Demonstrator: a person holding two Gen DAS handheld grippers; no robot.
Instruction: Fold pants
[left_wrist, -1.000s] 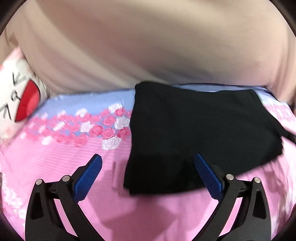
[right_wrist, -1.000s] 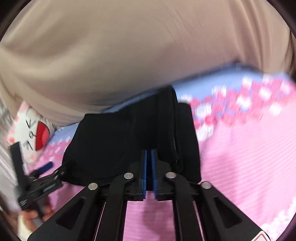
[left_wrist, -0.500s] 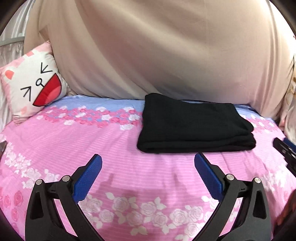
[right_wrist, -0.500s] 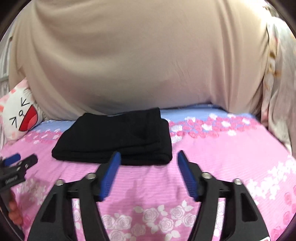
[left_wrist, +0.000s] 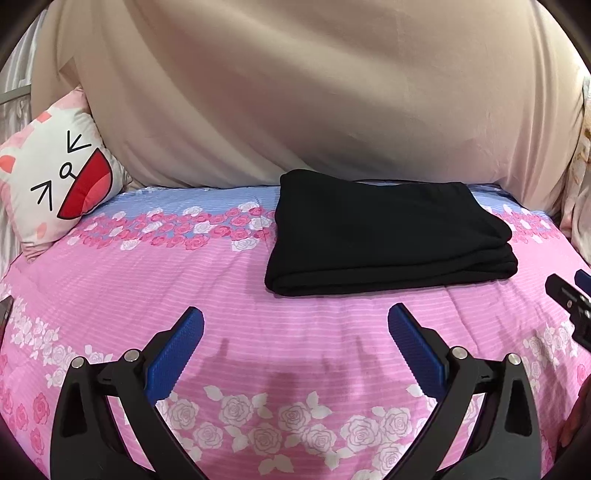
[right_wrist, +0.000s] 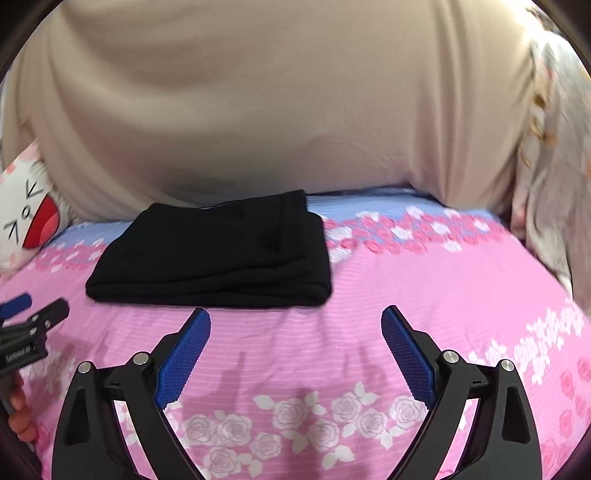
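While lying folded into a flat black stack, the pants (left_wrist: 388, 236) are resting on the pink rose-print bedsheet (left_wrist: 258, 325), close to the beige curtain (left_wrist: 295, 92) behind. Right gripper (right_wrist: 295, 325) is hovering just short of the stack's near edge, jaws opening wide, nothing between them. Left gripper (left_wrist: 295, 328) is hanging likewise, fingers well apart, empty. Cat-face pillow (left_wrist: 59, 177) is sitting at far left.

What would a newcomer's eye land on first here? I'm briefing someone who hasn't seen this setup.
The black folded pants, lying in a neat stack on the pink rose-print bedspread near its far edge. Next, the cat-face pillow at far left against the beige drape. The left gripper is open with nothing between its blue pads.
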